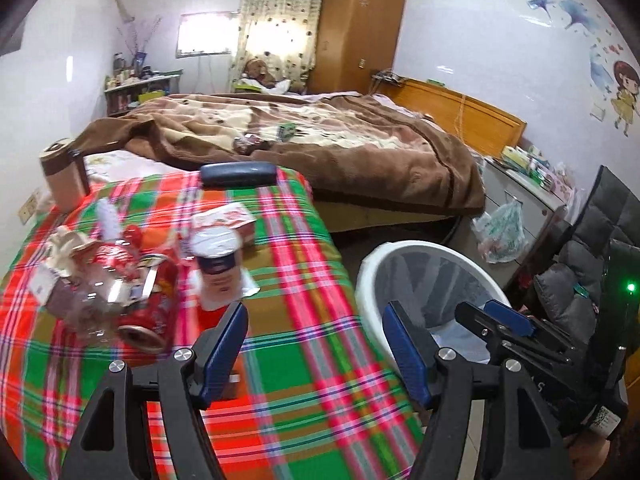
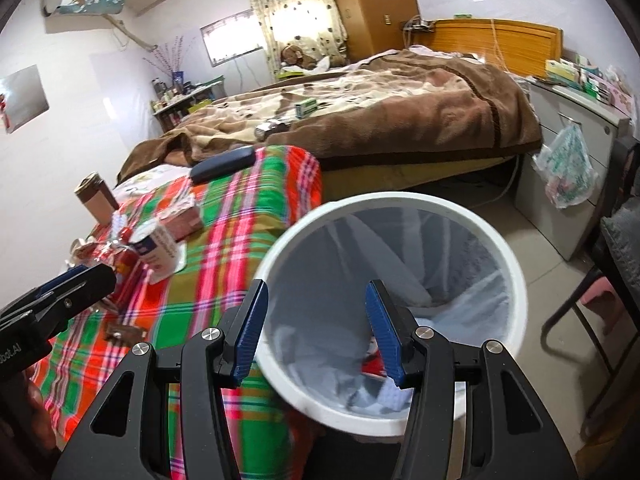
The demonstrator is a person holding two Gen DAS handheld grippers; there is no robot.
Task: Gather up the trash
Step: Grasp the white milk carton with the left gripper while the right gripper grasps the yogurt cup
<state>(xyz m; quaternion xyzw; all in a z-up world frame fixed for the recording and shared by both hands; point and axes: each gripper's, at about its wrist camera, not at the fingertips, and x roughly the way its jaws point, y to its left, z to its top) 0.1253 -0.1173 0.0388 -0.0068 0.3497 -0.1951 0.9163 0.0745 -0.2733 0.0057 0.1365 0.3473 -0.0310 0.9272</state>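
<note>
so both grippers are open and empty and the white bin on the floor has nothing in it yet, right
Not quite. The white bin already holds something: the right wrist view shows a red item at the bottom of its liner. The left gripper and right gripper are indeed open and empty.

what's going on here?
A person with a gripper in each hand is clearing trash off the plaid-covered table. Both the left gripper and right gripper are open and empty. The right one is over the white bin; a red can, white cup and wrappers remain on the table.
</note>
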